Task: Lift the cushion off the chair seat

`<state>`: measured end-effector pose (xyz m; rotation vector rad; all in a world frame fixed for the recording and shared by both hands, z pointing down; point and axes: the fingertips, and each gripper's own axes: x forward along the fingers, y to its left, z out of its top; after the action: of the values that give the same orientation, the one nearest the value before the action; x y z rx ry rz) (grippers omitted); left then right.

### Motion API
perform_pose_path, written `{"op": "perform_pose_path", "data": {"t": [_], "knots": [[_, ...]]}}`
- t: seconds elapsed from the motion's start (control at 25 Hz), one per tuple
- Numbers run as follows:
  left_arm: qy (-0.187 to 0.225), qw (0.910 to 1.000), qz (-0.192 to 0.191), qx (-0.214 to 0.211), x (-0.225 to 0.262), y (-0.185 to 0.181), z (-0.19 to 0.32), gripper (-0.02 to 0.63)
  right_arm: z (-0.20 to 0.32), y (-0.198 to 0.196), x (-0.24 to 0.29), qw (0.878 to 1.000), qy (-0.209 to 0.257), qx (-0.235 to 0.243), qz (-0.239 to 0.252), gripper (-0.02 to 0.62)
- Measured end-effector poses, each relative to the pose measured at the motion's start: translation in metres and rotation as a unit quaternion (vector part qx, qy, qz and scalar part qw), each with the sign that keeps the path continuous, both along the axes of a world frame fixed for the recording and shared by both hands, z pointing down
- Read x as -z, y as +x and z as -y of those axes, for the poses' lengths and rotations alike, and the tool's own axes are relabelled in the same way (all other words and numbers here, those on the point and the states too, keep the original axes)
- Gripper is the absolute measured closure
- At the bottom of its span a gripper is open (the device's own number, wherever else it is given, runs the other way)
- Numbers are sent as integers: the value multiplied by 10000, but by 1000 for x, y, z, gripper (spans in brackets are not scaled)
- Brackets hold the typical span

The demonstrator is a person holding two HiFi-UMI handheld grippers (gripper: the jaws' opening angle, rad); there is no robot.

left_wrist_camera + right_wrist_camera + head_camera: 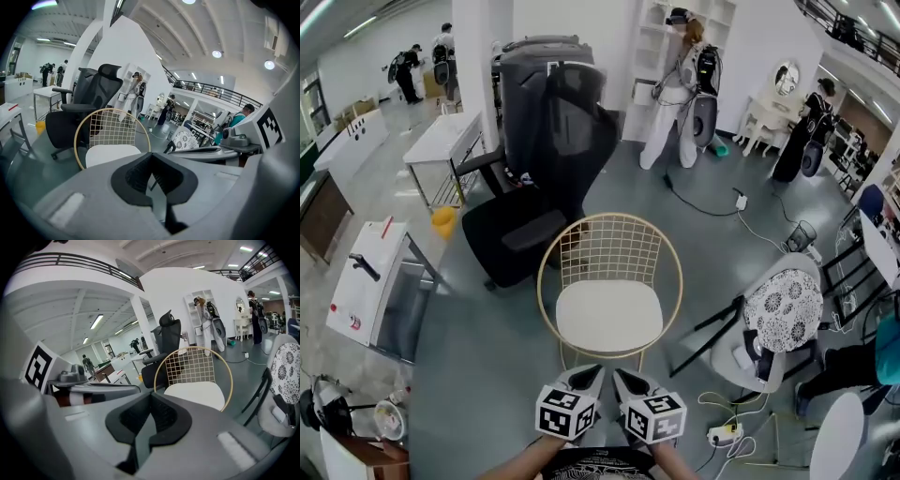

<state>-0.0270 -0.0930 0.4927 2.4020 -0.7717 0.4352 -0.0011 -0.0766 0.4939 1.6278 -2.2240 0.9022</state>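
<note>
In the head view, the white cushion (609,317) lies flat on the seat of the gold wire chair (609,246) at the middle of the frame. Our left claw (596,370) and right claw (619,373) sit side by side at the lower centre, just below the seat's front rim and apart from it. A black office chair (548,150) stands right behind the wire back. A patterned chair (783,309) stands at the right, with a power strip (724,434) on the floor below it.

In the left gripper view, the left claw (152,174) has its pads pressed together with nothing between them. The cushion (112,153) shows at centre left, above the claw, and the office chair (79,117) is behind it.

In the right gripper view, the right claw (150,420) is likewise pressed together and empty. The cushion (194,393) lies at centre right, and the patterned chair (286,366) is at the right edge.
</note>
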Motion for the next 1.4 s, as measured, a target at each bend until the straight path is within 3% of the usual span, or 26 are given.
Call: {"op": "perform_pose_path", "data": {"t": [0.4,0.72,0.96,1.16,1.4], "knots": [[-200,9988,-315,322,-11,63,43,611,44,66,-12,9993,-107,312,149,595],[-744,9907,-579,983,-42,83,74,609,82,97,-37,9957,-365,741,411,595],[-1182,9698,-1251,1728,-68,96,85,609,92,112,-69,9880,-531,1278,682,595],[-1551,9618,-1182,1924,-103,95,79,609,96,110,-91,9828,-671,1530,784,595],[-2112,9390,-1476,2278,-163,84,68,607,96,104,-113,9798,-615,1775,693,595]]}}
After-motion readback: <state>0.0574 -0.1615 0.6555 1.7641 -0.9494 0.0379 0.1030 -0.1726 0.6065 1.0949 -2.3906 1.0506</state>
